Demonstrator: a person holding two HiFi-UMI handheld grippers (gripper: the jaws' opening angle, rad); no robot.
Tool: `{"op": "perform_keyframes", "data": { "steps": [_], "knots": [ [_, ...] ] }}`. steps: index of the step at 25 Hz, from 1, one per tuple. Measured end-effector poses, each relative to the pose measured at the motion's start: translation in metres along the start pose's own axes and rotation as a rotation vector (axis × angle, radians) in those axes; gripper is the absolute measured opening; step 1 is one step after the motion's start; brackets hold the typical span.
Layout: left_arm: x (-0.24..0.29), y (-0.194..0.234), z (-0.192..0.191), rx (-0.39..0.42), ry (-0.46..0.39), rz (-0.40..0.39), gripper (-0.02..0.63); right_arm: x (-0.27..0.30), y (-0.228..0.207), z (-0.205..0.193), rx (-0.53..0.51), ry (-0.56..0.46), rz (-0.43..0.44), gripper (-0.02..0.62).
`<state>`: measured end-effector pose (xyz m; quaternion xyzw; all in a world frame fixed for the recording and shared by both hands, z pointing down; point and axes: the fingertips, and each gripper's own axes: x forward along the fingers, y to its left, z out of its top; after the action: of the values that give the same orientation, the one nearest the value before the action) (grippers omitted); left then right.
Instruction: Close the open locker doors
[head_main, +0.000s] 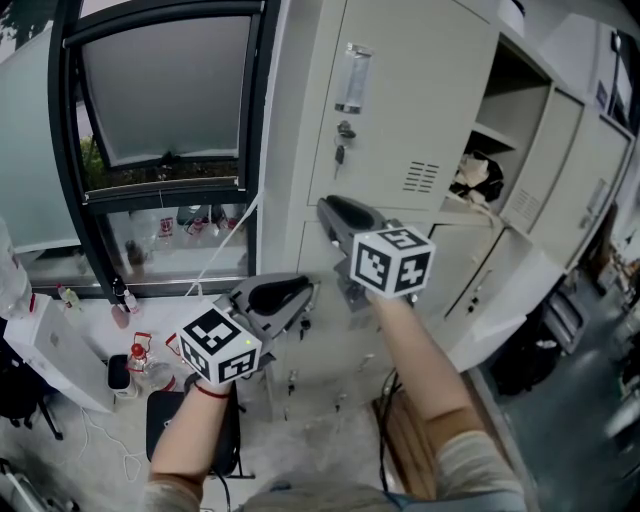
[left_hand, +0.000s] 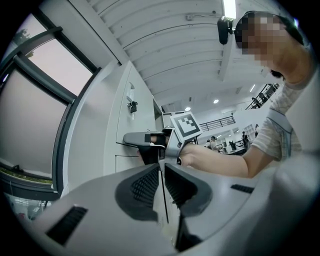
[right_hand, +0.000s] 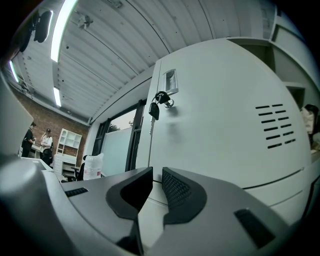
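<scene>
At chest height, both grippers are held about level, noses toward the locker bank.

- Left gripper (head_main: 305, 292): nearer and lower. Jaws together, nothing between the ribbed dark pads.
- Right gripper (head_main: 330, 208): higher and further in, nose close to the closed door (head_main: 410, 90). Can't tell if it touches. Jaws a narrow slit apart, empty.
- Closed door: flat light-grey painted sheet metal, long axis vertical. It has a recessed handle (right_hand: 170, 81) up top, keys (right_hand: 156, 106) hanging from the lock below it, and louvre slots (head_main: 422, 177) at the lower right corner.
- The task's doors are to the right of that, past both grippers.
  - Upper door (head_main: 545, 150) stands swung out from its compartment (head_main: 505, 95), long axis vertical. The inner shelf is exposed, with a black-and-white bundle (head_main: 480, 175) sitting at the front edge.
  - Lower door (head_main: 500, 290) is swung wide, its face slanting out toward the right forearm. Same plain grey panel with sharp folded edges.
- Room: the lower door's free edge is near the right arm. There is dark floor with open space to its right.
- A dark-framed window (head_main: 165, 90) is left of the bank, with small clutter on the floor below it.
</scene>
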<state>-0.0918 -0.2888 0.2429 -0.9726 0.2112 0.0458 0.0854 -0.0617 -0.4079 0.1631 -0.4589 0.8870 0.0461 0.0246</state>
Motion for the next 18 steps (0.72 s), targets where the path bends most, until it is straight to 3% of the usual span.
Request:
{"op": "perform_keyframes", "data": {
  "steps": [18],
  "knots": [
    [-0.006,0.001,0.011,-0.032,-0.054,0.013,0.040,-0.003,0.001,-0.002,0.006,0.000,0.002,0.054]
  ]
}}
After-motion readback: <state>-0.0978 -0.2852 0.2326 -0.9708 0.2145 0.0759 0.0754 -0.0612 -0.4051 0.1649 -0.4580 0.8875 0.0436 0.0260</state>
